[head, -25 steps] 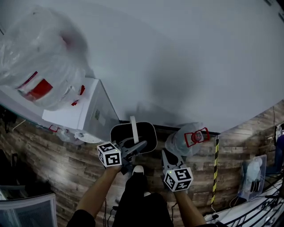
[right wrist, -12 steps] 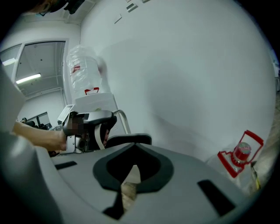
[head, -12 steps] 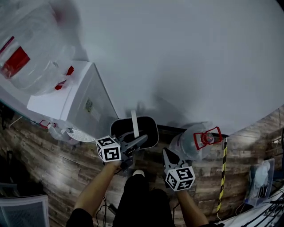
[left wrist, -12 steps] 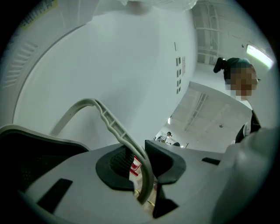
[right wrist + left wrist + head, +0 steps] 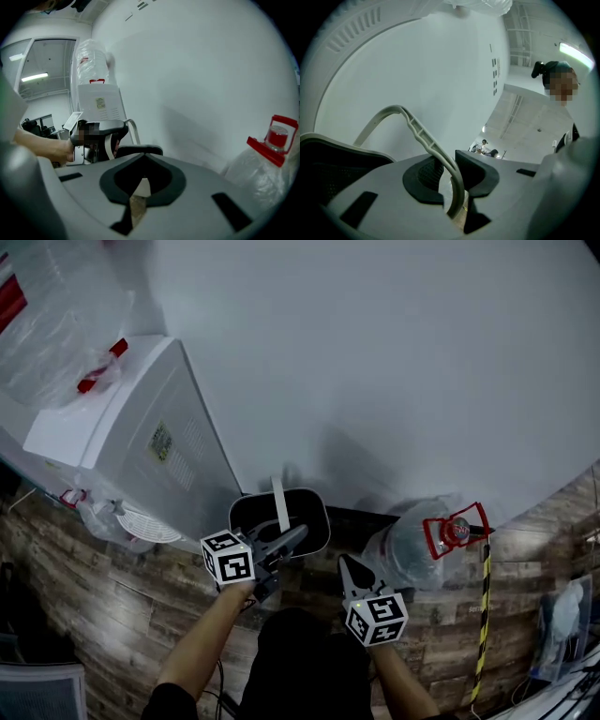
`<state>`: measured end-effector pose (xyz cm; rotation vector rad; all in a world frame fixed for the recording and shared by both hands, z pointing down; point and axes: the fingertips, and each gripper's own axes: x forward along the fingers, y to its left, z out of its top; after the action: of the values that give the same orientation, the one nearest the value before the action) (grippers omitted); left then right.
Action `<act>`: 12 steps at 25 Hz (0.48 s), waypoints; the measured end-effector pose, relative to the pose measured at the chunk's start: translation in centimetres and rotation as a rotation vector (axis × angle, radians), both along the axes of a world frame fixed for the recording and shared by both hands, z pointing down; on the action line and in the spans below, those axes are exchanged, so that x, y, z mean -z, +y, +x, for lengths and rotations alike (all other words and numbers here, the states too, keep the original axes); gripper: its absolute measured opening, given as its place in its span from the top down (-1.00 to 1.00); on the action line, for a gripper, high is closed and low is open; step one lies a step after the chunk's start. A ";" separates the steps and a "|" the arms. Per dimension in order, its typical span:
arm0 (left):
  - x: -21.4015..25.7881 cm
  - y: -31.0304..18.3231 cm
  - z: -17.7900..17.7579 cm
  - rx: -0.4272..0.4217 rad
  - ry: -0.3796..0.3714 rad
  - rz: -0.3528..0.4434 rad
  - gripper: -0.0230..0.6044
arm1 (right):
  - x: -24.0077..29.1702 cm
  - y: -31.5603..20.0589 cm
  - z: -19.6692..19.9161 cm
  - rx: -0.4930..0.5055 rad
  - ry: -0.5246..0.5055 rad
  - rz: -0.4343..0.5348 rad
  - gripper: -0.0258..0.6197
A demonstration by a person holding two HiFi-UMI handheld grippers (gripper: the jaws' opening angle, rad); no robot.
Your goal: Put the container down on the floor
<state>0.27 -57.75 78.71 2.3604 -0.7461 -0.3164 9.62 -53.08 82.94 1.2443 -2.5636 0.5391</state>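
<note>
A black container (image 5: 302, 521) with a pale hoop handle (image 5: 278, 505) hangs just above the wooden floor by the white wall. My left gripper (image 5: 298, 538) is shut on that handle; in the left gripper view the handle (image 5: 423, 138) runs down between the dark pads (image 5: 476, 171), with the container's rim (image 5: 342, 145) at the left. My right gripper (image 5: 347, 563) is apart from the container on its right, shut and holding nothing. In the right gripper view its tips (image 5: 143, 157) meet, and the container (image 5: 139, 150) shows just beyond them.
A white water dispenser (image 5: 141, 446) with a clear bottle on top stands left of the container. A clear water bottle (image 5: 412, 545) with a red cap lies on the floor to its right. A yellow-and-black strip (image 5: 483, 615) runs across the floor further right.
Both grippers and the hanging container have sunk toward the floor. The dispenser's bottle has slid up and out at the top left, and the floor bottle looks nearer.
</note>
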 end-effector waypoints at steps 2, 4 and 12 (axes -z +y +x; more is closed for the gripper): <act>-1.8 -0.3 -0.1 0.004 0.000 0.005 0.64 | -1.6 -0.3 0.1 -0.002 0.000 0.009 0.89; -3.3 -0.6 -0.2 0.009 0.000 0.014 0.64 | -3.1 -0.6 0.2 -0.008 -0.002 0.016 0.89; -8.1 -1.8 -1.0 0.032 0.000 0.024 0.64 | -7.9 -1.0 0.1 -0.003 0.010 0.018 0.89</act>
<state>-0.75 -59.51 86.82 2.3728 -0.7852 -0.3408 9.72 -54.05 90.84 1.2534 -2.5643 0.5093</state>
